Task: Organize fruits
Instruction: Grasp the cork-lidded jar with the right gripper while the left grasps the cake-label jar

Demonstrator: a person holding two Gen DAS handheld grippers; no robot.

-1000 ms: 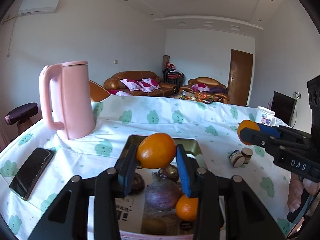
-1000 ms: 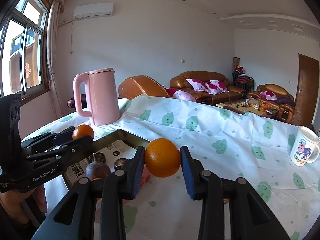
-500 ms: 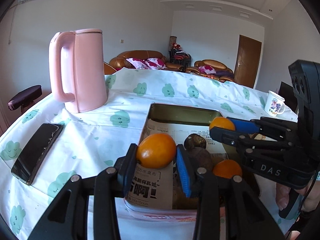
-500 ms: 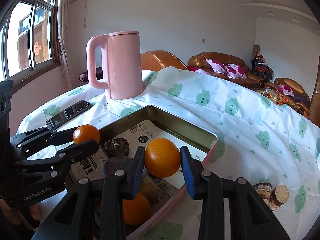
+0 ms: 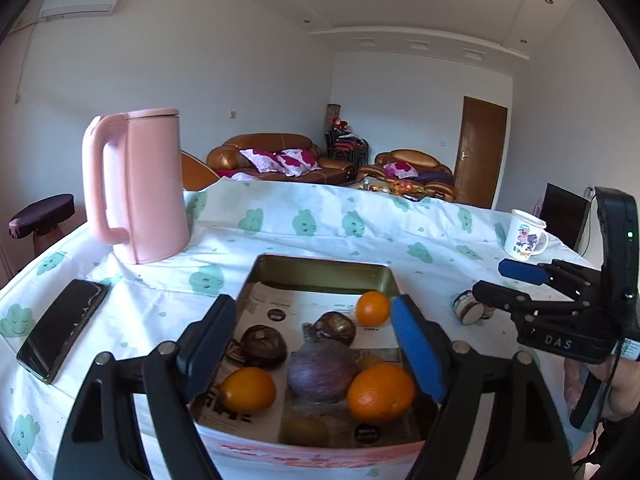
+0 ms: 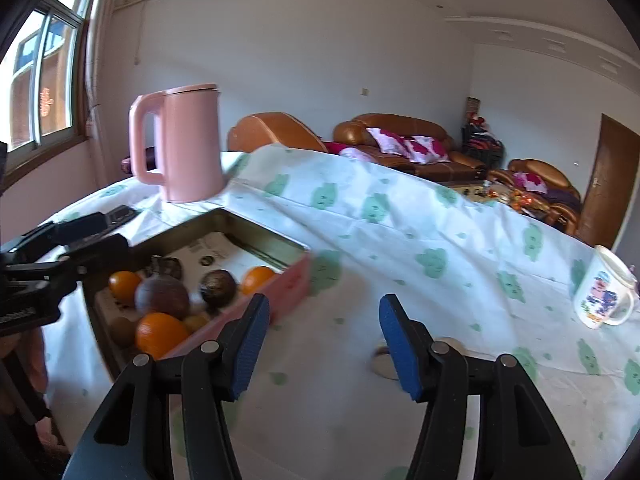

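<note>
A pink-sided metal tin (image 5: 320, 270) (image 6: 296, 276) lined with newspaper holds three oranges, one at the near left (image 5: 248, 390), one at the near right (image 5: 380, 394), one at the far right (image 5: 372, 308), plus dark purple fruits (image 5: 322, 372) and a kiwi (image 5: 304, 432). My left gripper (image 5: 314, 340) is open and empty above the tin's near end. My right gripper (image 6: 320, 344) is open and empty over the tablecloth, right of the tin; it also shows in the left wrist view (image 5: 504, 280).
A pink kettle (image 5: 136, 188) (image 6: 184, 148) stands behind the tin at the left. A black phone (image 5: 60, 332) lies at the left edge. A printed mug (image 5: 524, 234) (image 6: 604, 292) stands at the far right. Small jars (image 5: 466, 308) lie right of the tin.
Both grippers have opened and let go of their oranges, which now lie in the tin. The right gripper has moved right, off the tin. The left has drawn back.
</note>
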